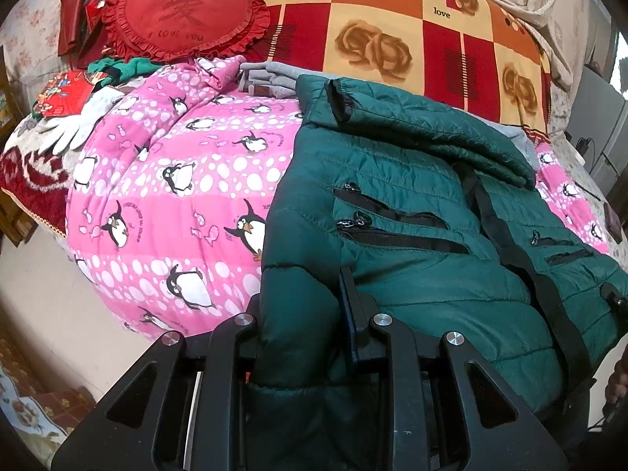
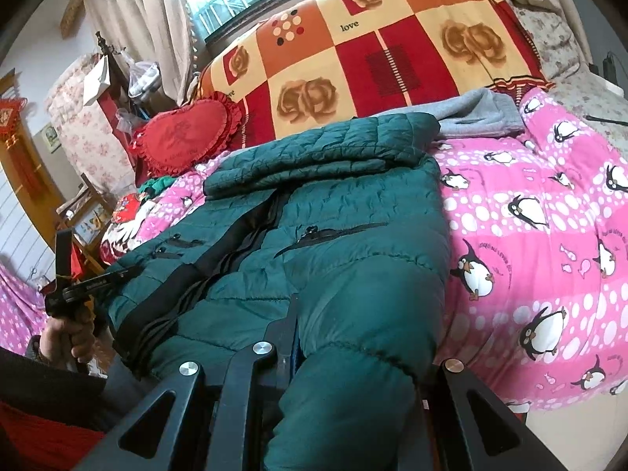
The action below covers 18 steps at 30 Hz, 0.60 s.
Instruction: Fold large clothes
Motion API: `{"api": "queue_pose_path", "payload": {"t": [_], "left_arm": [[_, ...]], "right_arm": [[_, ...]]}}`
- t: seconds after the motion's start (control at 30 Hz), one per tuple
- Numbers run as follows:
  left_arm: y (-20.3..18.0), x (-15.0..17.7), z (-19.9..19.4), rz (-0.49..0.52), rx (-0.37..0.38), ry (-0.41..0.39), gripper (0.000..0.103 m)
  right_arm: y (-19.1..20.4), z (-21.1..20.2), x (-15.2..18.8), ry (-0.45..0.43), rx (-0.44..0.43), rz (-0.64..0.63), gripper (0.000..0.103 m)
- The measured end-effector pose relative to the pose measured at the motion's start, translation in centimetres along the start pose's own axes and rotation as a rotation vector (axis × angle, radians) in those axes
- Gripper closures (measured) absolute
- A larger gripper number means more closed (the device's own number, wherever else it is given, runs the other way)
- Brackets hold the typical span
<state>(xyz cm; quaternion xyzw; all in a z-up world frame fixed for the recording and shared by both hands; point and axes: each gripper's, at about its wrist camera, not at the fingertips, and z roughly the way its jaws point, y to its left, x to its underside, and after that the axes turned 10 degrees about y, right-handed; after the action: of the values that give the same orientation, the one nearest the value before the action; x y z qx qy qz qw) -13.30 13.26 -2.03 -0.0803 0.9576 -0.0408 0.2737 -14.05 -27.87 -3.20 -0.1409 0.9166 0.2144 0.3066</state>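
Note:
A dark green quilted jacket (image 1: 424,204) lies front up on a pink penguin quilt (image 1: 176,180), its sleeves folded across the chest. My left gripper (image 1: 306,314) is shut on the jacket's bottom hem at its left corner; puffy fabric bulges between the fingers. My right gripper (image 2: 353,345) is shut on the jacket (image 2: 333,212) at the hem's right corner. The left gripper (image 2: 98,278) also shows at the left of the right wrist view, held in a hand. A grey garment (image 2: 479,114) lies beyond the jacket's collar.
A red heart cushion (image 1: 180,19) and a checked rose blanket (image 1: 392,27) lie at the far side of the bed. White gloves (image 1: 78,125) and a red packet (image 1: 66,94) sit at the left edge. A window and curtain (image 2: 157,19) stand behind the bed.

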Motion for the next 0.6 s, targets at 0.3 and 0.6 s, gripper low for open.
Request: {"api": "queue_pose_path", "payload": {"t": [0.3, 0.6], "left_arm": [[0.3, 0.1, 0.1, -0.003, 0.007, -0.001, 0.080], [2.1, -0.4, -1.5, -0.090, 0.142, -0.107, 0.081]], "right_arm": [[0.0, 0.0, -0.1, 0.003, 0.009, -0.004, 0.089], [1.1, -1.5, -1.0, -0.093, 0.056, -0.105, 0.089]]}}
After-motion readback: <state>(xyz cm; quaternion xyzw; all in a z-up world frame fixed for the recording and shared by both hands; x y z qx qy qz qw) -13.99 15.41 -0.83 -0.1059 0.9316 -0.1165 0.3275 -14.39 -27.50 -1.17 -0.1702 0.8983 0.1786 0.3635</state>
